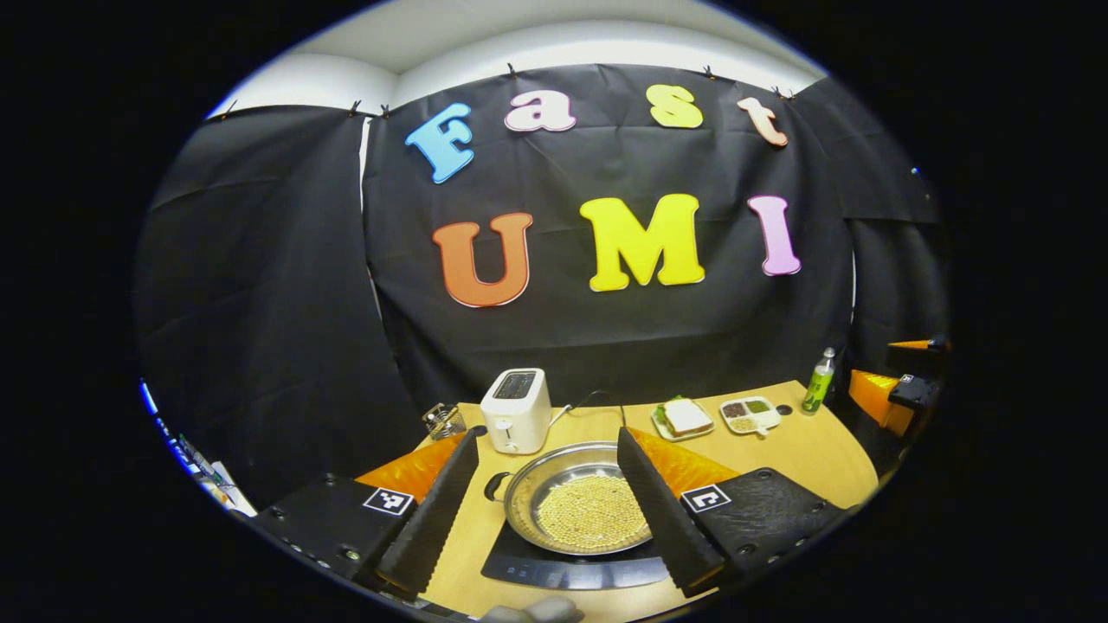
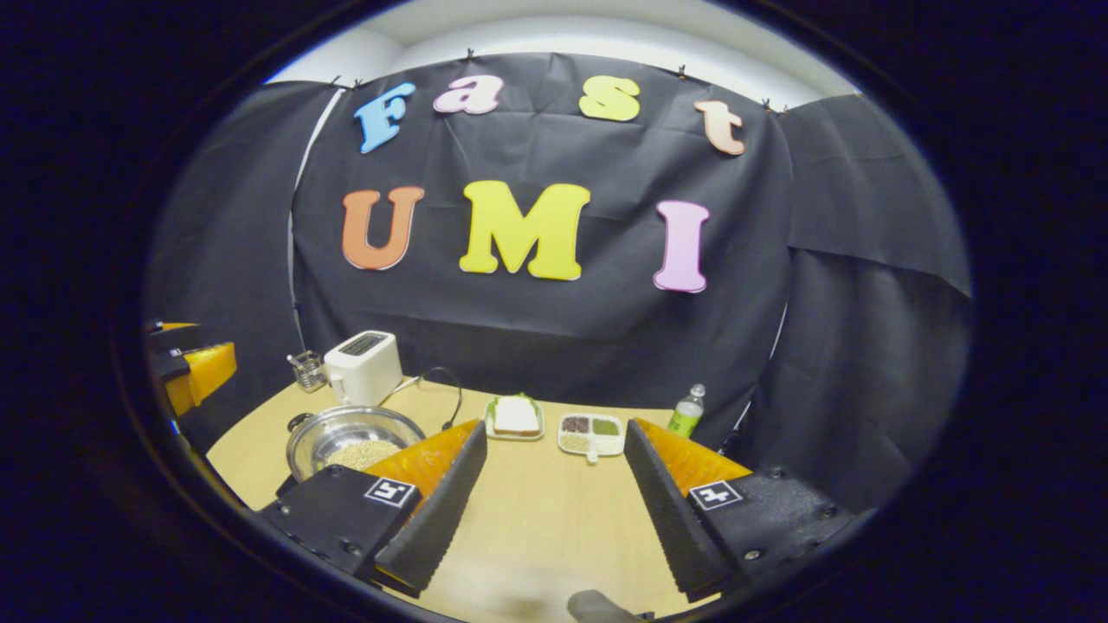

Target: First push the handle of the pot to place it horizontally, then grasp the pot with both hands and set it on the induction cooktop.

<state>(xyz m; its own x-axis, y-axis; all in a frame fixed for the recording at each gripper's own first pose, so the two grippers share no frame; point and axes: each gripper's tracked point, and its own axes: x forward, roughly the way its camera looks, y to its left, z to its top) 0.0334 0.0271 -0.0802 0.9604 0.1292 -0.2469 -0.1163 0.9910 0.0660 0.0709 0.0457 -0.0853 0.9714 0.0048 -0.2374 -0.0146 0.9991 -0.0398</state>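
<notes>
Two tools are spread wide and grip nothing. Between the fingers of the left tool (image 1: pixel 547 519) sits the pot (image 1: pixel 580 509), a shallow shiny steel pan filled with pale round grains, with a dark loop handle at its left side. It rests on the black induction cooktop (image 1: pixel 571 571) near the front edge of the wooden surface (image 1: pixel 814 450). The right tool (image 2: pixel 554 510) hangs above bare wood, the pot to its left.
</notes>
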